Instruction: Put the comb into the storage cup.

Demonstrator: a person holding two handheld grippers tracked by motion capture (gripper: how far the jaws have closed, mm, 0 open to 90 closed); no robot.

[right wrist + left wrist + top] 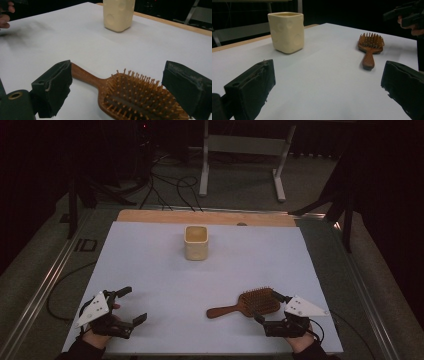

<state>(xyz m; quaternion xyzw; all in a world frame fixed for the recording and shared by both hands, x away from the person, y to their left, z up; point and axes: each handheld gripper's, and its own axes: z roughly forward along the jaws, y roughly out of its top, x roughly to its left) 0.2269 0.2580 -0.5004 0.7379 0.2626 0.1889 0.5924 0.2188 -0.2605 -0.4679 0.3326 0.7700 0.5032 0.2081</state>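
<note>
A wooden paddle hairbrush lies bristles up on the white sheet, front right, with its handle pointing left. My right gripper is open at the brush's head end. In the right gripper view the bristled head lies between the two spread jaws of the right gripper, and neither jaw presses on it. A cream square cup with dimpled sides stands upright at the middle back. My left gripper is open at the front left with nothing between its jaws. The left gripper faces the cup and the brush.
The white sheet covers the wooden table, with a bare wood strip along the far edge. Cables and a white table frame are on the floor beyond. The other hand and its gripper appear at the upper right of the left gripper view.
</note>
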